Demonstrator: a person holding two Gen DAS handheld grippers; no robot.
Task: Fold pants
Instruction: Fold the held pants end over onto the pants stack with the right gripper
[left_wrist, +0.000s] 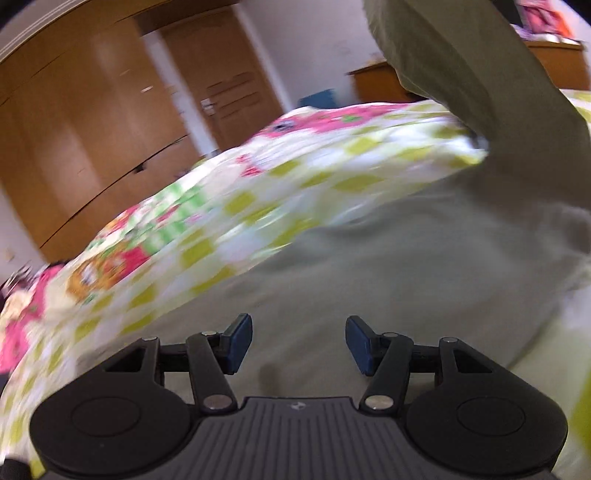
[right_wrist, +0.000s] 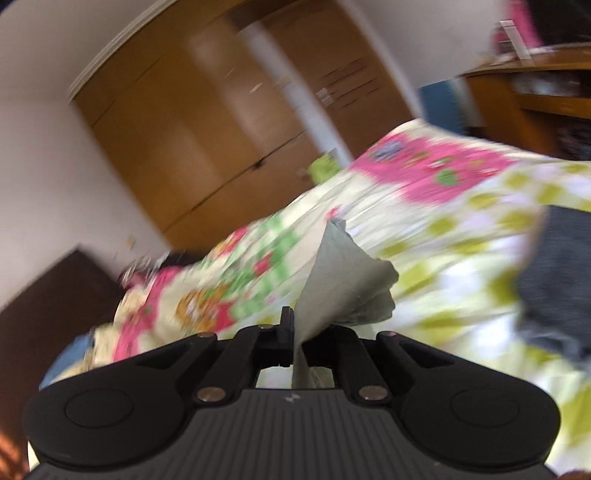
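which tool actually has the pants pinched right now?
The right tool: its jaws are shut on a fold of the grey-green pants. The left tool stands open over the cloth, nothing between its pads.

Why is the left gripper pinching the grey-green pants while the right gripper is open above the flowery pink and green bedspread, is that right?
Not quite: the grippers are swapped. The right wrist view shows the right gripper shut on the grey-green pants. The left wrist view shows the left gripper open, with nothing between its blue pads, above pants spread on the flowery pink and green bedspread.
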